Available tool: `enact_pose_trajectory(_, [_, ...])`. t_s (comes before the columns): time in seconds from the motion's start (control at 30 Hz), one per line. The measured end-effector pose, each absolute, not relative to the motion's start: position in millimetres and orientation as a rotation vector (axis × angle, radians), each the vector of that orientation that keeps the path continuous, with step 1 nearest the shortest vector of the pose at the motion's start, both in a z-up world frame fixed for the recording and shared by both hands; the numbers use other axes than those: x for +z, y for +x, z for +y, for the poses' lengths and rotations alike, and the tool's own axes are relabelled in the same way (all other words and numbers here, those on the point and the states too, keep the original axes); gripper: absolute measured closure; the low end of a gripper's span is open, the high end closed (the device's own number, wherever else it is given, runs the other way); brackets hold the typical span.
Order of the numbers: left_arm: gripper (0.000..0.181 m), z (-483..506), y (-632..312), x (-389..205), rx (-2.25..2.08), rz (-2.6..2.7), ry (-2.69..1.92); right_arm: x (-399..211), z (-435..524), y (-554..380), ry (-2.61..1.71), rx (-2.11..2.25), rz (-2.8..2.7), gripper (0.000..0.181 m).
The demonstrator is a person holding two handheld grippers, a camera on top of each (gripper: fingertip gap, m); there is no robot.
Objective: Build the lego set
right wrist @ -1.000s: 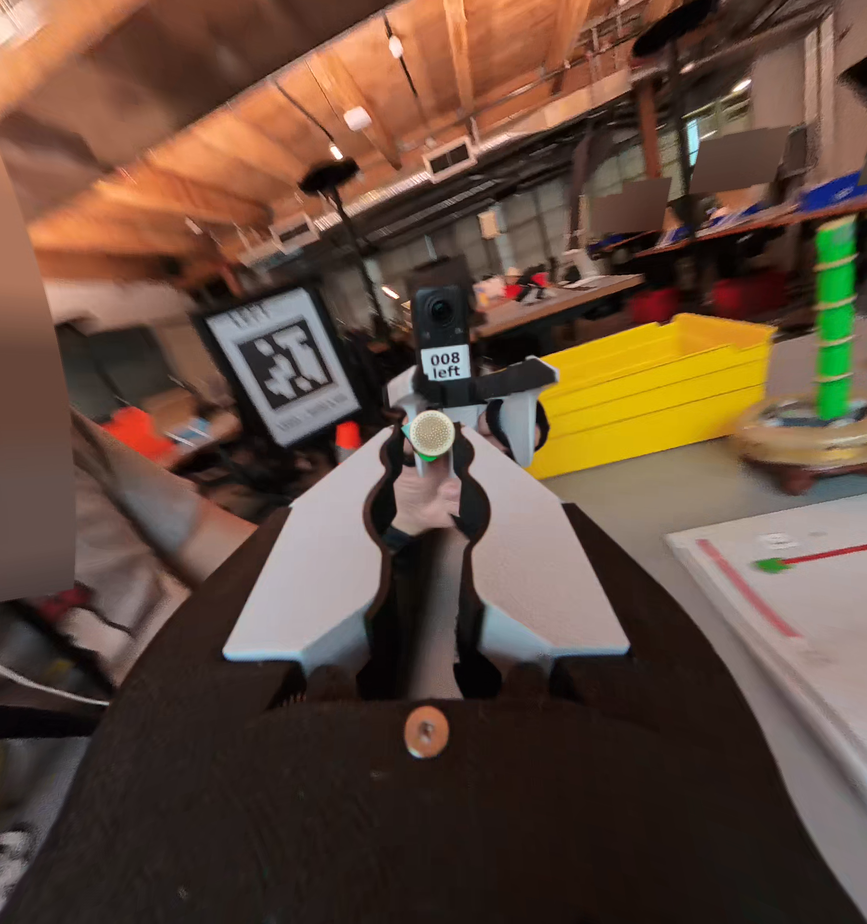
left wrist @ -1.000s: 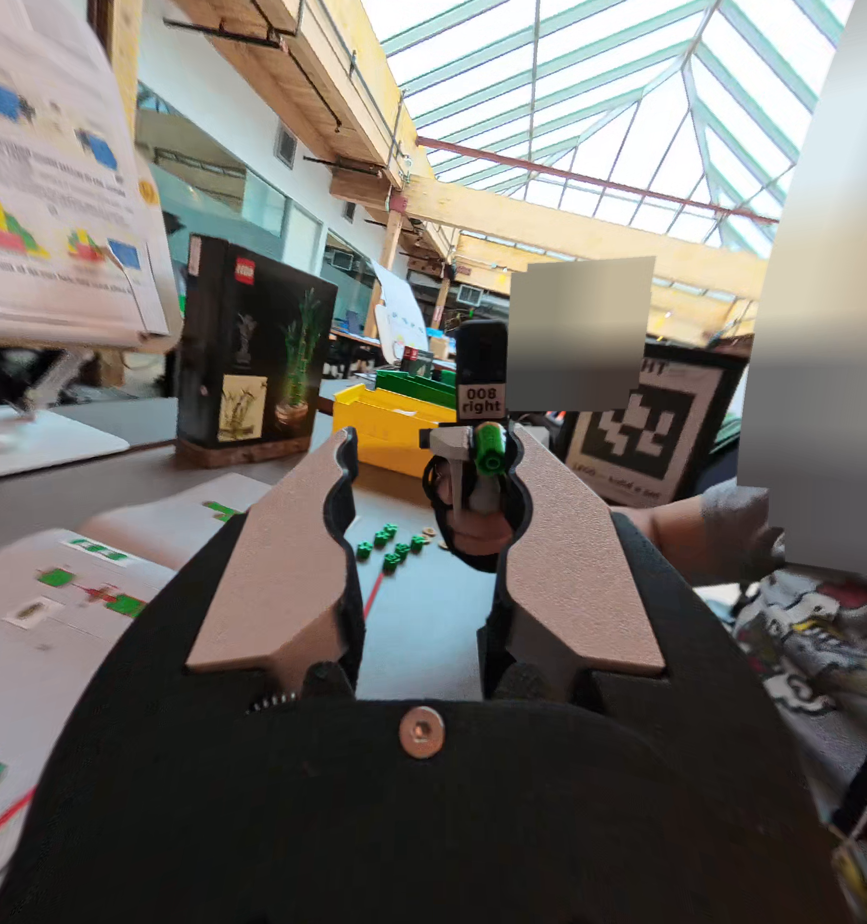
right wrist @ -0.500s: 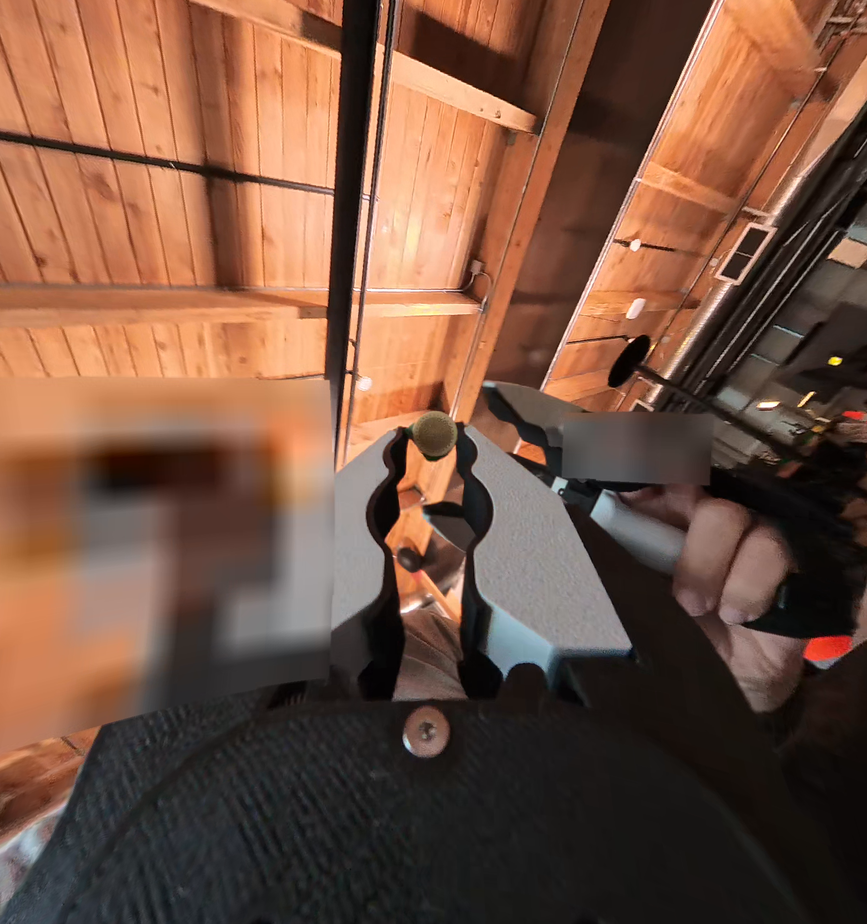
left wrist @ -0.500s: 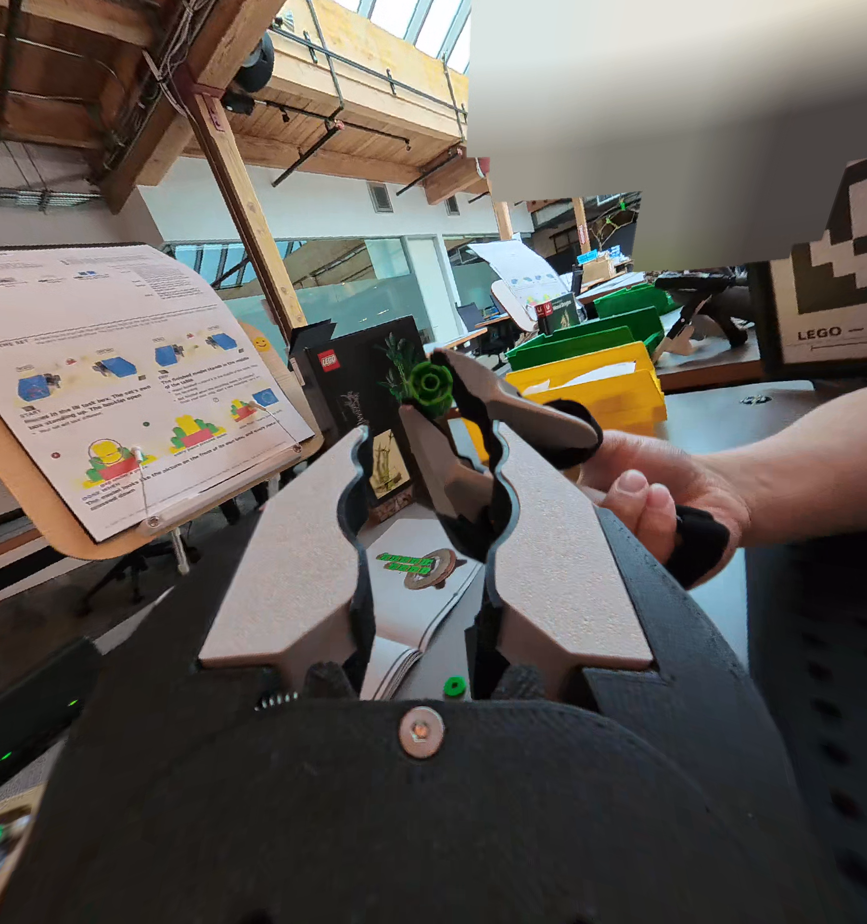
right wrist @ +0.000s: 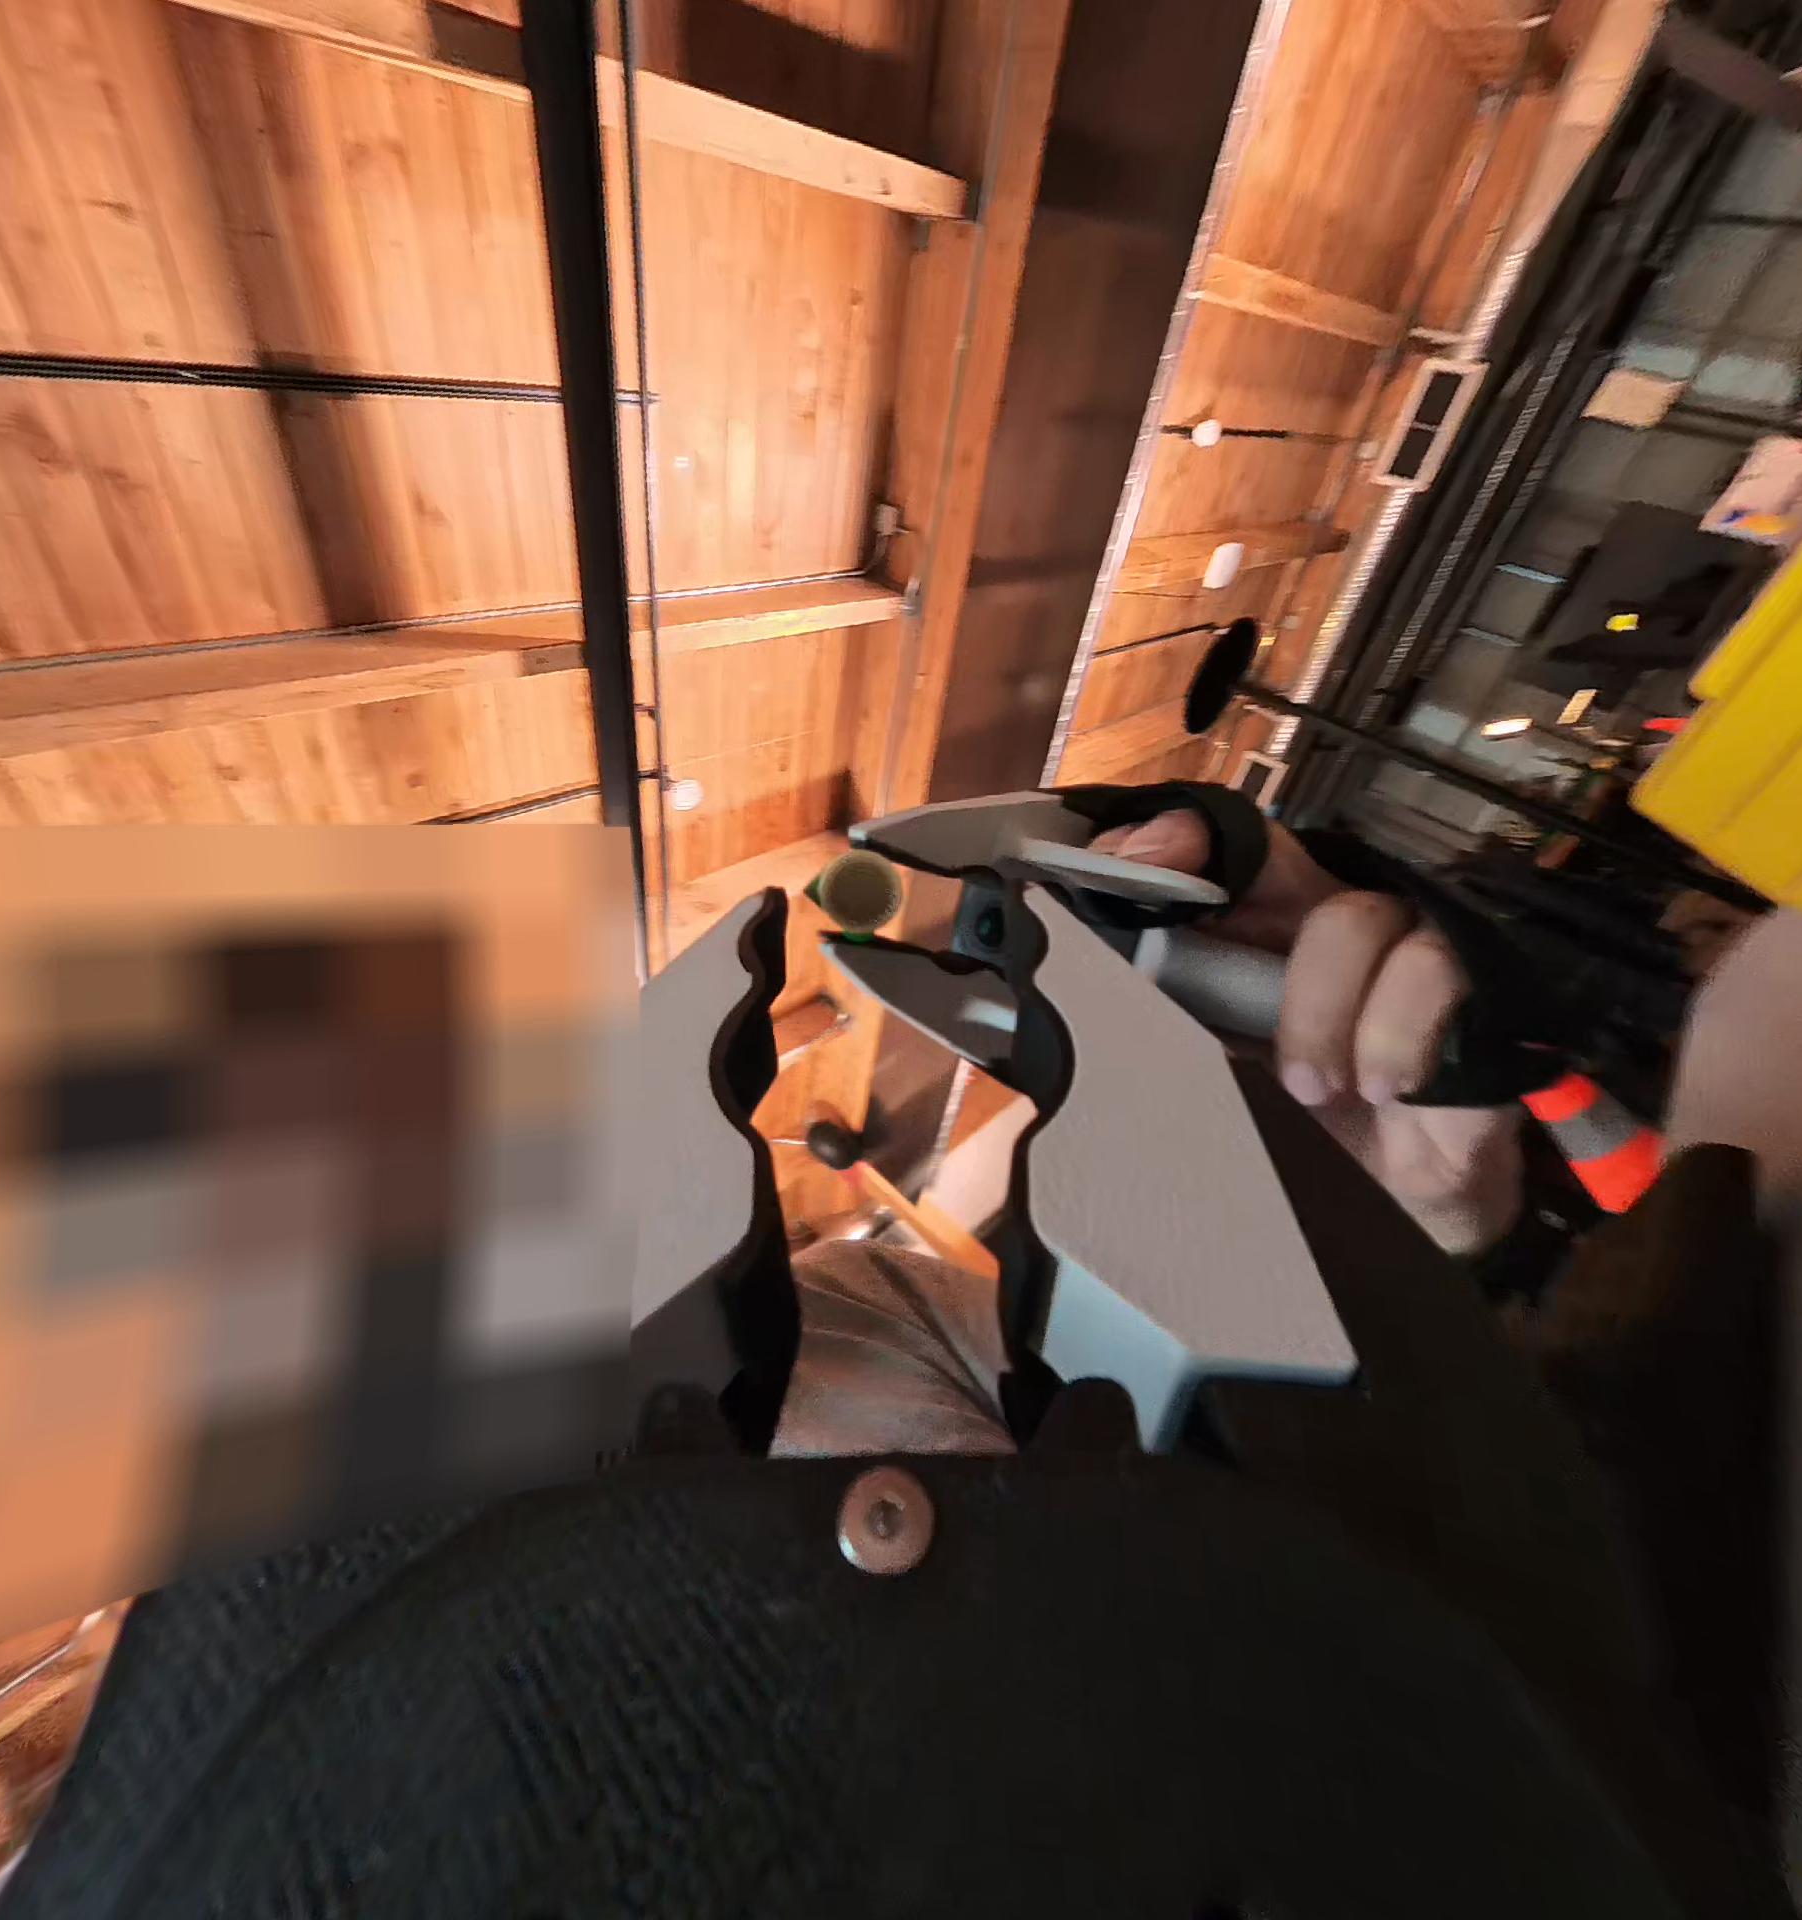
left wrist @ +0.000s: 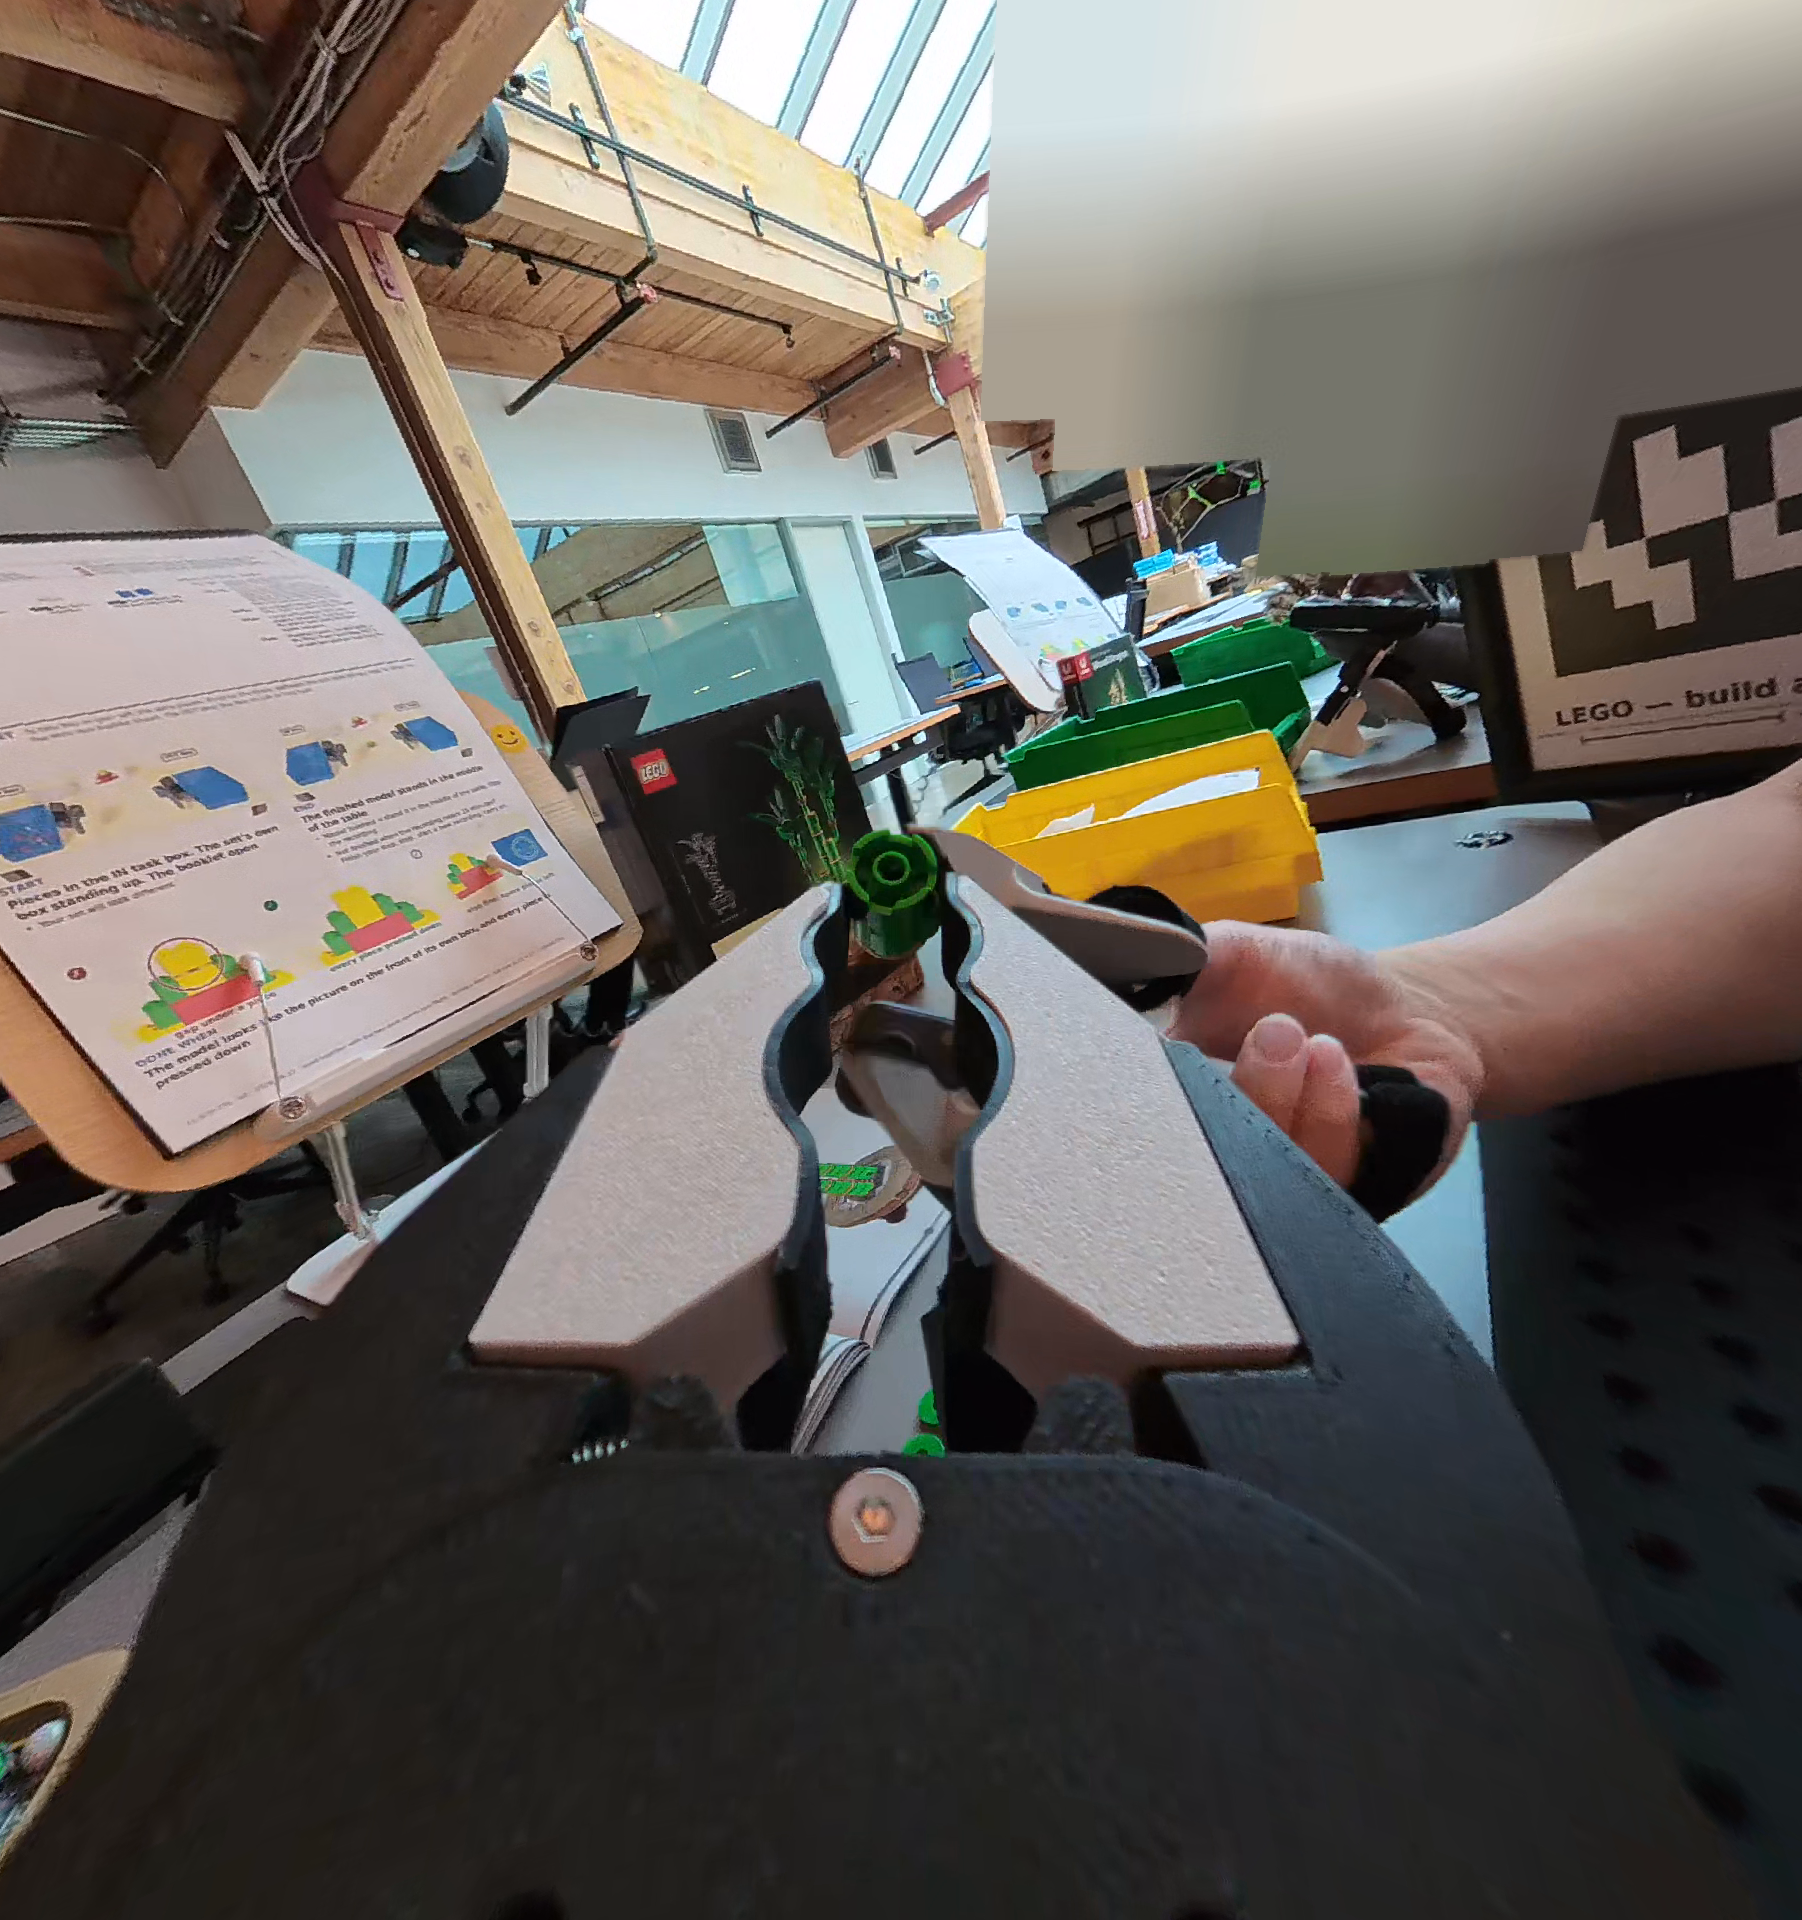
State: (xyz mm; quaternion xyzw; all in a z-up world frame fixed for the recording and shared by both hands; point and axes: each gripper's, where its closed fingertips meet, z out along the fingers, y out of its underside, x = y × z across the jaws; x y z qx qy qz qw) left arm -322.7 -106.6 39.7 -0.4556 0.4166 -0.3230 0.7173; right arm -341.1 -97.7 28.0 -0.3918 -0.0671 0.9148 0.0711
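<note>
the left gripper [left wrist: 892,914] is clamping a small round green lego piece [left wrist: 892,894] between its fingertips, the jaws drawn in close around it with only the piece's width between them. the piece is sitting at the very tips, its hollow studded end facing back toward the left wrist camera. the right gripper [left wrist: 990,940] is coming in from the right, held in a person's hand [left wrist: 1323,1039], and its grey fingers are crossing the left gripper's tips just beside the green piece.

in the right wrist view the right gripper [right wrist: 902,914] is standing parted, its fingers well apart and gripping nothing. the lego piece [right wrist: 861,891] is showing its tan round end there, pinched between the left gripper's [right wrist: 855,894] two grey fingers, right at the mouth of the right gripper's open tips, nearer its right finger. whether that finger is touching the piece cannot be told.

beyond the tips, a black lego box [left wrist: 731,821] is standing upright on the bench, an instruction sheet [left wrist: 232,800] is leaning on a wooden stand at the left, and a yellow bin [left wrist: 1167,842] is sitting toward the far right, with a green bin [left wrist: 1157,727] behind it.
</note>
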Motion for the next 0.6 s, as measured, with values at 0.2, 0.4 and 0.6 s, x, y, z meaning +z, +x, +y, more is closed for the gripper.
enact_pose_trajectory(0.2, [0.166,-83,-355,-7,-0.728,1.250,-1.279,24,-68,-317,-1.360,2.269,-0.436,0.132])
enact_pose_trajectory(0.4, [0.165,-67,-368,-59,-0.706,1.717,-1.479,25,-24,-263,-1.410,1.652,-0.590,0.134])
enact_pose_trajectory(0.6, [0.165,-61,-380,-94,-0.651,2.074,-1.549,17,-7,-243,-1.423,1.669,-0.534,0.134])
